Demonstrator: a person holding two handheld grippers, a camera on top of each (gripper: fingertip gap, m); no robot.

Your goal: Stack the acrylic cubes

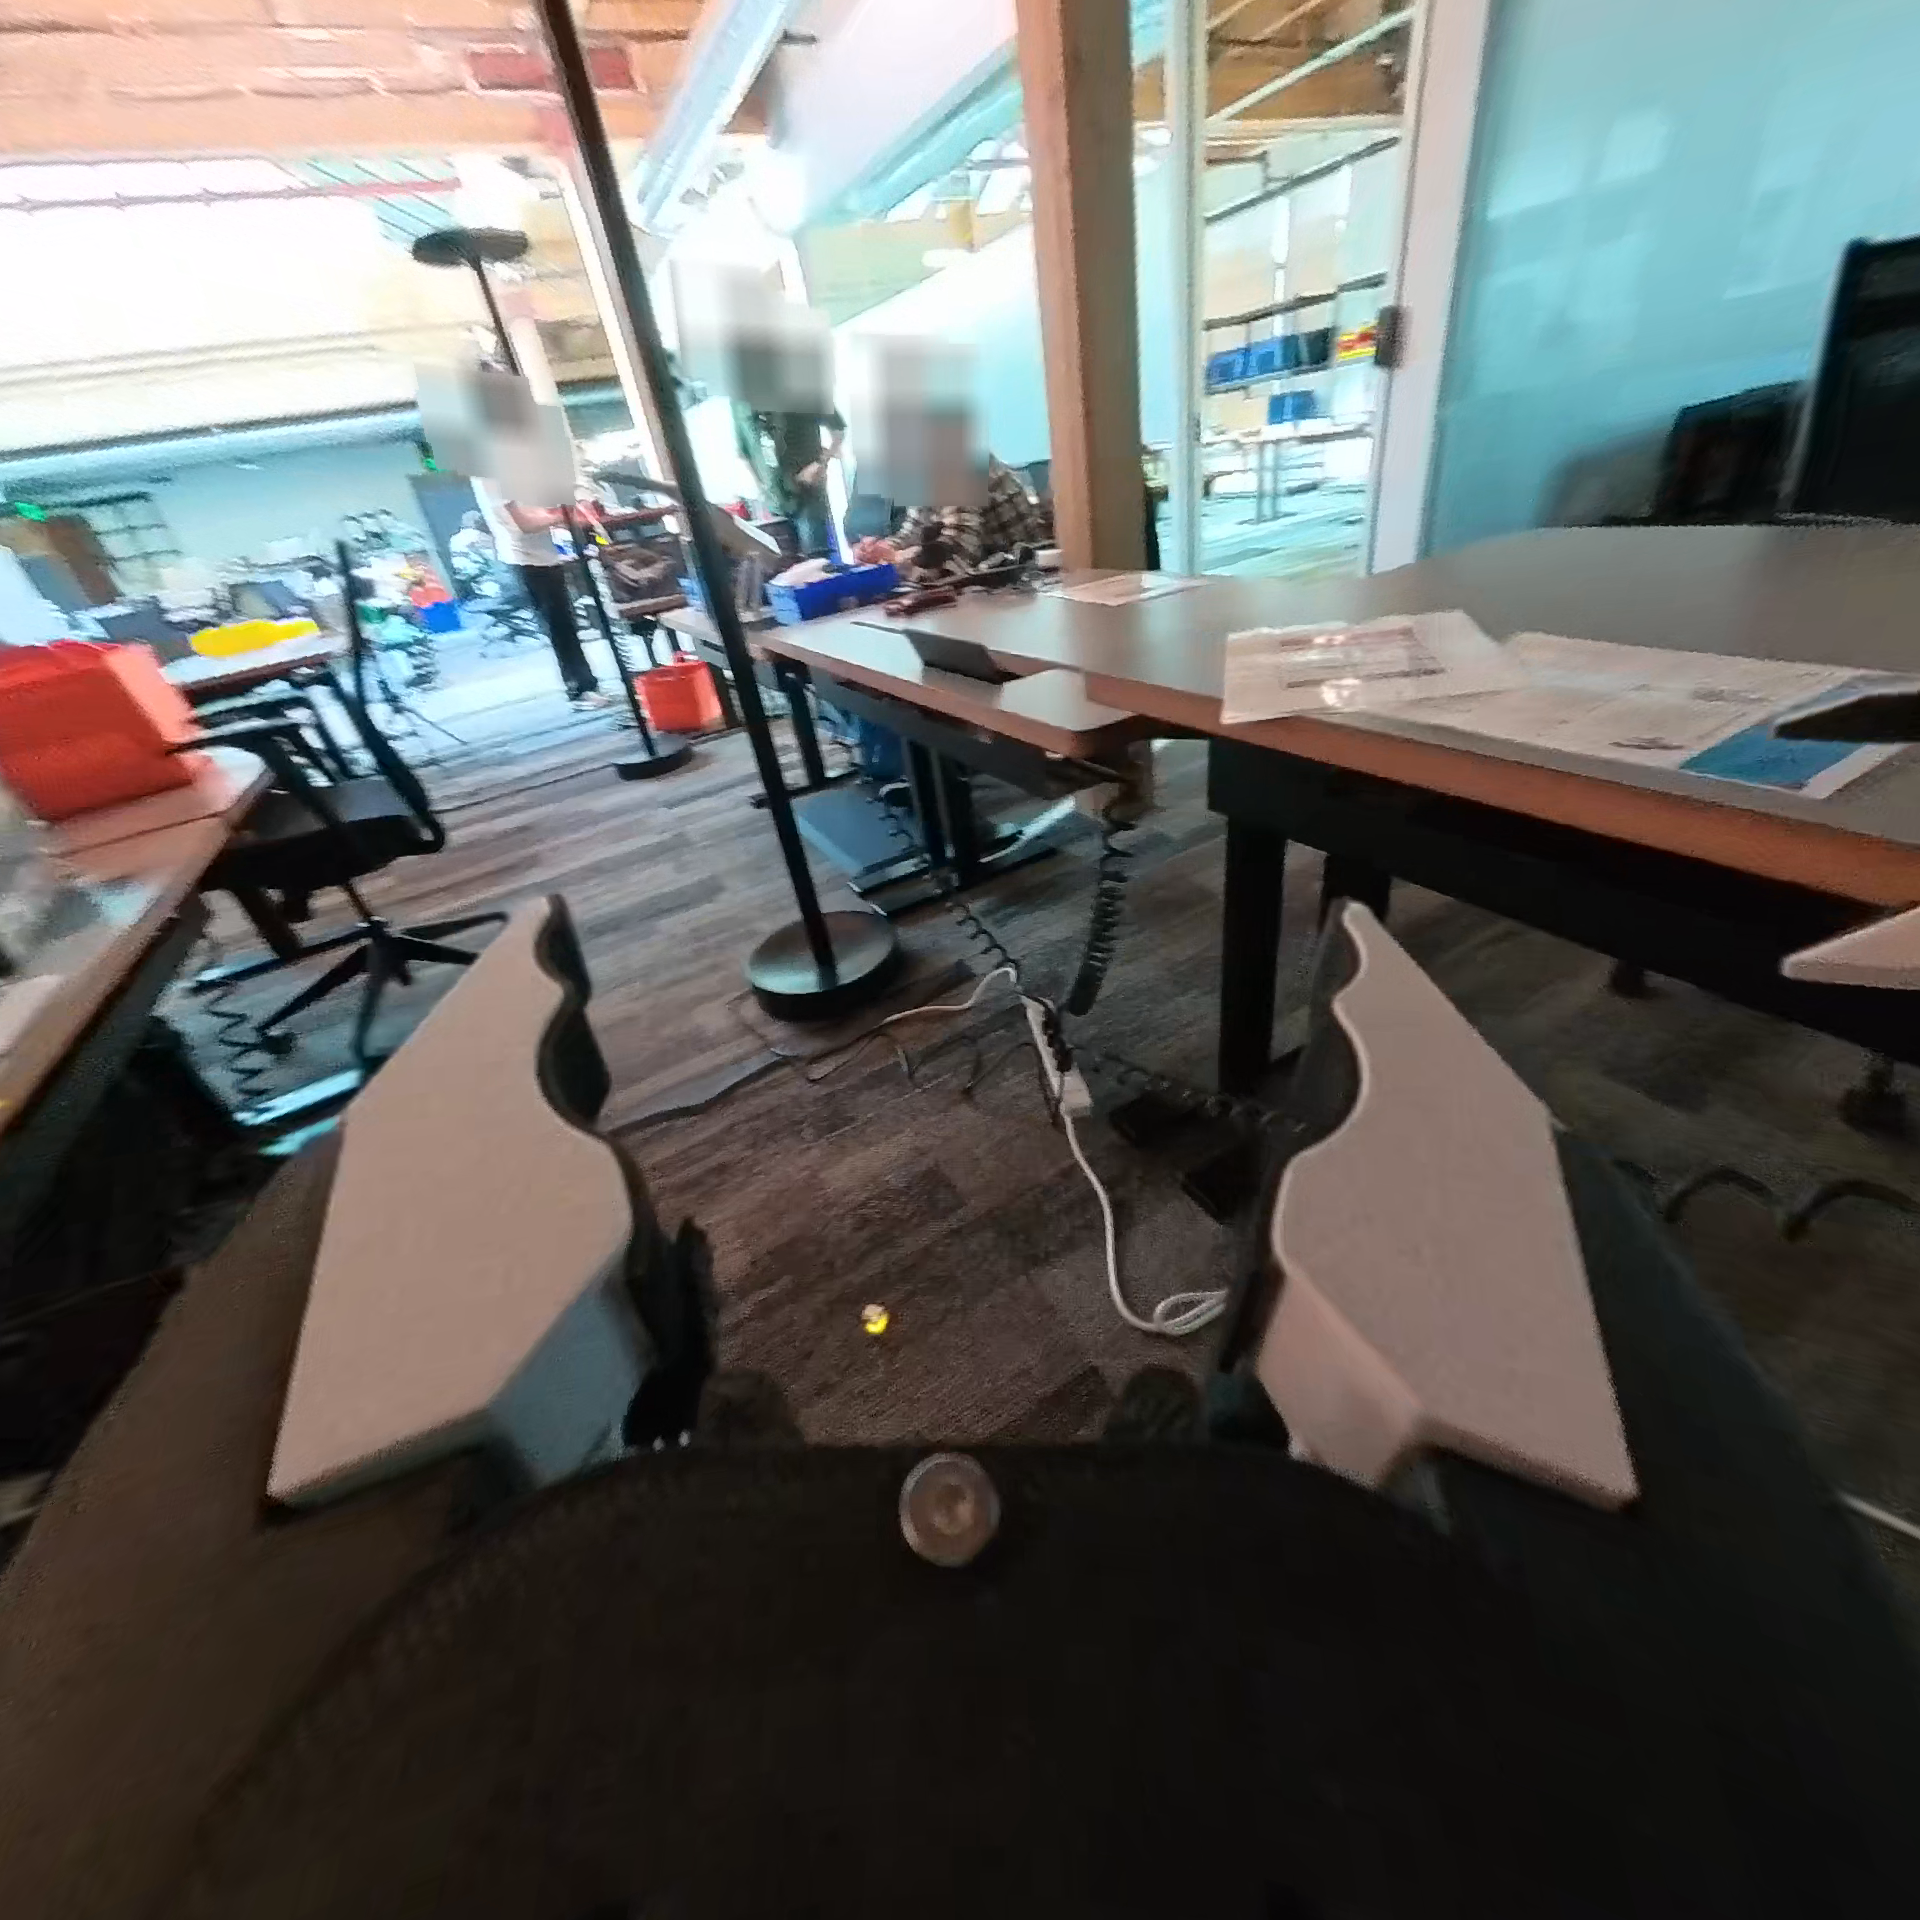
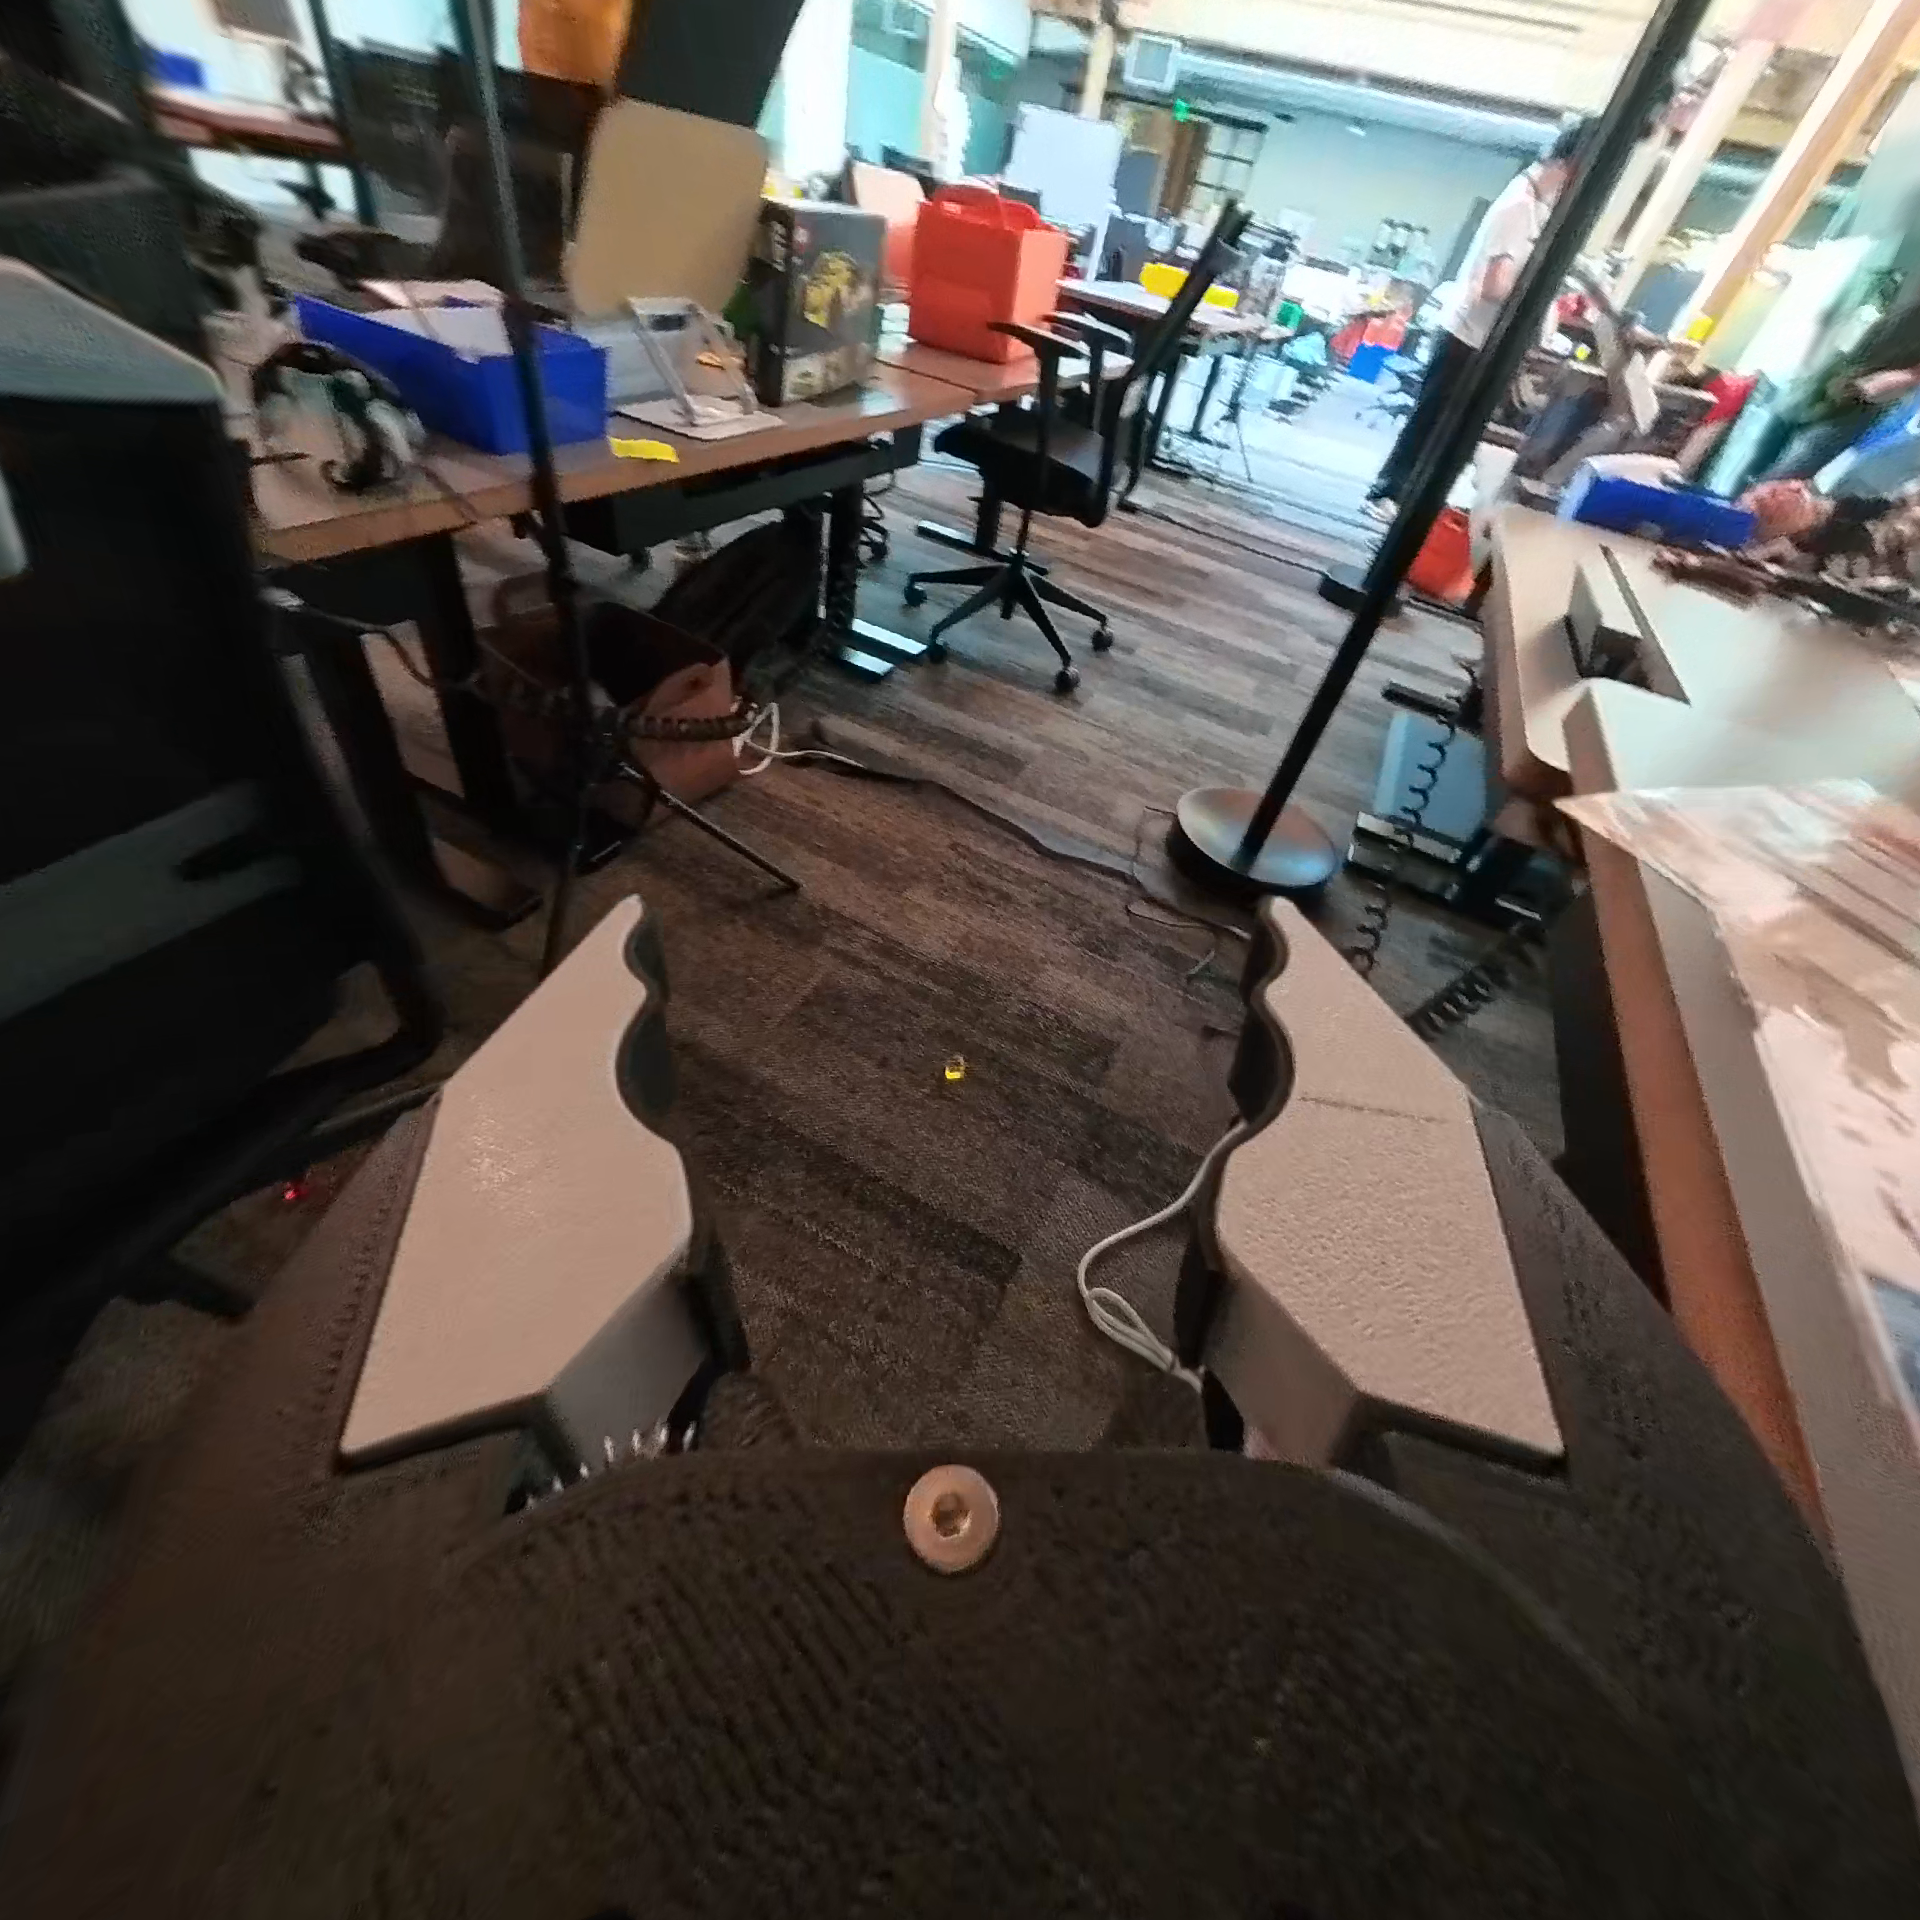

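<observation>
A tiny yellow object (image 2: 953,1067) on the carpet (image 2: 883,1195), perhaps a bead, unidentifiable

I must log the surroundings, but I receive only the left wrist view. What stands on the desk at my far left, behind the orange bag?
Observer: The right wrist view shows a blue bin on that desk, with a dark printed box standing between the bin and the orange bag.
Operator: Is anything under that desk?
Observer: Yes, a brown bag sits on the floor there, beside a tripod leg.
Operator: And the right tool, does it hold something?
Observer: No. The right tool is open, with only carpet and a small yellow object on the floor between its fingers.
</observation>
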